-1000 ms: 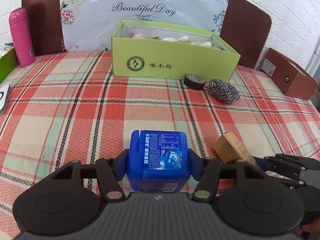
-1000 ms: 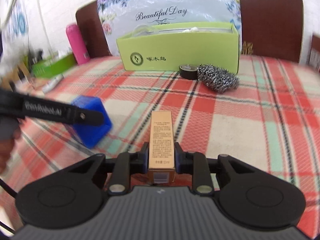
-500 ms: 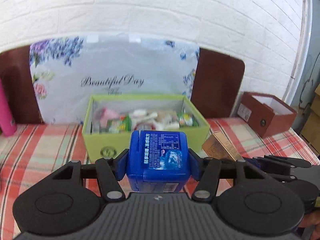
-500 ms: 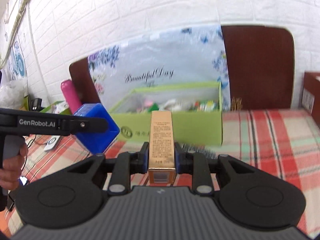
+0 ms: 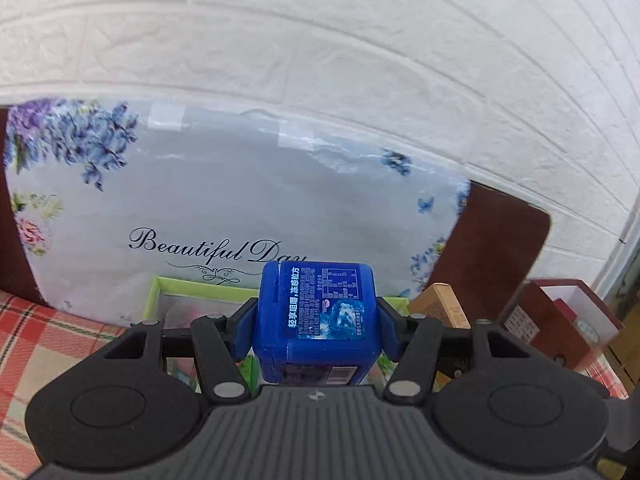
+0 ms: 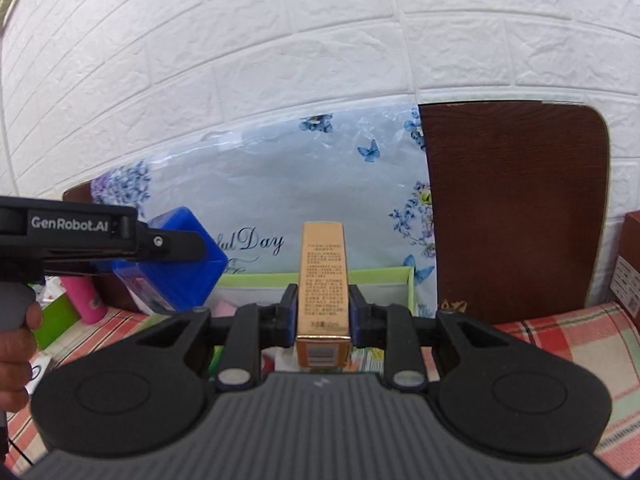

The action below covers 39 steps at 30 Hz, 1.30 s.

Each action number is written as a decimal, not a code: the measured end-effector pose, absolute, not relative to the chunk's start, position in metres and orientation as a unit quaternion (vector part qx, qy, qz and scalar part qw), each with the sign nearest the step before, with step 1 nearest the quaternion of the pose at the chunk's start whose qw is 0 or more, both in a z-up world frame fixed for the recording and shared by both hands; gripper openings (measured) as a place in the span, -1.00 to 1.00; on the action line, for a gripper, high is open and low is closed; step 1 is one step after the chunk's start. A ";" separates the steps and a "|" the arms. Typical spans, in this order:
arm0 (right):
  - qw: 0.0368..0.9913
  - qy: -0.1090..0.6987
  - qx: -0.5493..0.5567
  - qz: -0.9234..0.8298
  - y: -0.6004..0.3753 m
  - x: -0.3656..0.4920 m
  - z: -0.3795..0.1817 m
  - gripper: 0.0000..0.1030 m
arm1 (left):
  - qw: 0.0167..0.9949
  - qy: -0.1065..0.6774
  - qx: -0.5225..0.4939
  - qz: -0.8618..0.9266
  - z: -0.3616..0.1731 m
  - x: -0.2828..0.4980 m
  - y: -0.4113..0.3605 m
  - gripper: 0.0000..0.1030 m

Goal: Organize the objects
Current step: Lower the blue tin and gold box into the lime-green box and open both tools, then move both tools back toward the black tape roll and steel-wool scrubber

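My left gripper point(image 5: 316, 330) is shut on a blue plastic box point(image 5: 318, 316) with a printed label, held in the air over the open light-green box point(image 5: 160, 286). My right gripper point(image 6: 322, 316) is shut on a slim gold carton point(image 6: 323, 280), also raised over the green box point(image 6: 384, 276). In the right wrist view the left gripper's arm point(image 6: 100, 236) and the blue box point(image 6: 176, 268) hang at the left. The gold carton point(image 5: 446, 306) shows at the right in the left wrist view. The green box holds several small packets, mostly hidden by the grippers.
A floral "Beautiful Day" bag point(image 5: 224, 208) leans on a dark headboard point(image 6: 516, 208) and white brick wall behind the box. A brown box point(image 5: 560, 320) stands at the right, a pink bottle point(image 6: 82, 296) at the left. The plaid cloth point(image 6: 560, 332) covers the surface.
Both grippers have lifted their boxes off the plaid cloth and carried them forward and up, over the green box. The views have tilted up toward the wall.
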State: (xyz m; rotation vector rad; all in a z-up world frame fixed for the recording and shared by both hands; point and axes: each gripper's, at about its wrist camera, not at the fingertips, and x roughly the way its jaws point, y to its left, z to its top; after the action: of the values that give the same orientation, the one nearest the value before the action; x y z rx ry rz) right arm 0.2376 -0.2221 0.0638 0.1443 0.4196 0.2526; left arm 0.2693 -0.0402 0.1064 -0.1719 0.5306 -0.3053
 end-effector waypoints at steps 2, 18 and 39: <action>0.966 0.214 0.067 0.127 -0.216 0.255 0.054 -0.54 | 0.950 0.264 -0.085 -0.144 0.100 0.285 -0.042 0.21; 0.972 0.210 -0.009 0.103 -0.203 0.242 0.024 0.78 | 0.957 0.263 -0.073 -0.098 0.081 0.281 -0.033 0.57; 0.973 0.190 0.098 0.088 -0.249 0.097 0.054 1.00 | 0.962 0.248 -0.072 -0.089 0.083 0.119 -0.040 0.66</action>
State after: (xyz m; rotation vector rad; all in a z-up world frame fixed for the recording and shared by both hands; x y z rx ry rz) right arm 0.0969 -0.2487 0.0539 0.1985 0.3836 0.1773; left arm 0.1191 -0.0397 0.0829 -0.1455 0.5029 -0.1813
